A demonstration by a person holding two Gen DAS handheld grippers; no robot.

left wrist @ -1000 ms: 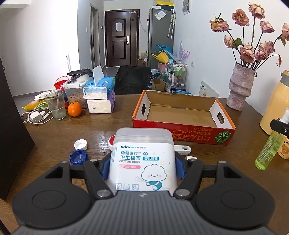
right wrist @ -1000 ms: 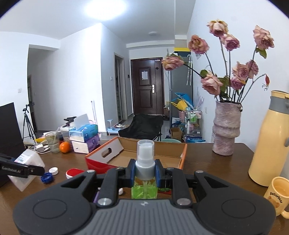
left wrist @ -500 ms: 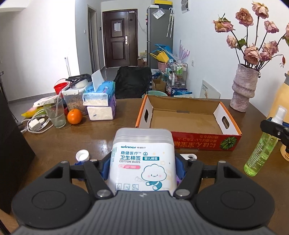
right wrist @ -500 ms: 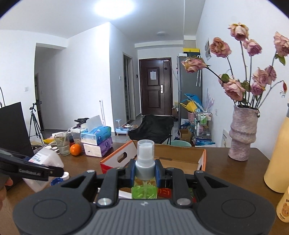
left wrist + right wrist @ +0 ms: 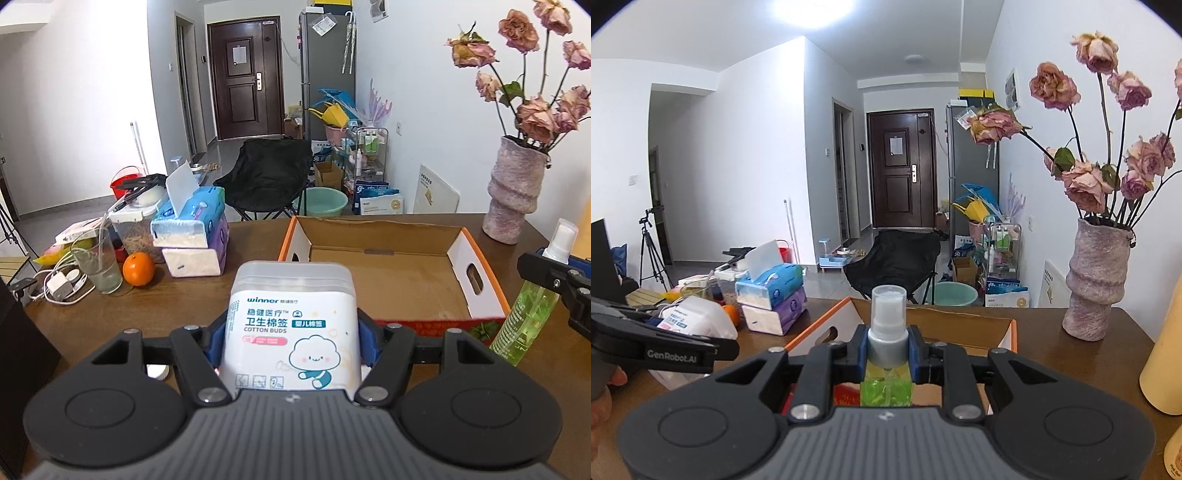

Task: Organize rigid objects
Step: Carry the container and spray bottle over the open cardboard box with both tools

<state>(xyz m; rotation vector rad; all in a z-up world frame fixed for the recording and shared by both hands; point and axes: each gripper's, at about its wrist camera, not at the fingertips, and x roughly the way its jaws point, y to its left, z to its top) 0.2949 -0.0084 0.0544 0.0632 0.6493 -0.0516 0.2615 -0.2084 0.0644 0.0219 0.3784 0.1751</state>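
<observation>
My left gripper (image 5: 291, 341) is shut on a clear cotton buds box (image 5: 293, 332) with a white cloud label, held above the wooden table just short of the cardboard tray (image 5: 476, 273). The tray has orange edges and an empty brown floor. My right gripper (image 5: 888, 354) is shut on the neck of a green spray bottle (image 5: 886, 391), which hangs upright near the tray's front right corner. In the left wrist view that spray bottle (image 5: 528, 317) and the right gripper's fingers (image 5: 554, 273) show at the right edge. In the right wrist view the cotton buds box (image 5: 698, 317) sits at the left.
A pink vase (image 5: 513, 199) of dried roses stands behind the tray on the right. Stacked tissue packs (image 5: 195, 232), an orange (image 5: 138, 268), a glass (image 5: 98, 264) and a charger with cables crowd the far left. A yellow thermos (image 5: 1163, 354) stands at the right. A white cap (image 5: 159, 371) lies under my left gripper.
Both grippers have moved forward toward the cardboard tray, each still holding its object. The tray and vase look larger and nearer; the bottle caps on the table have slipped below the left gripper.
</observation>
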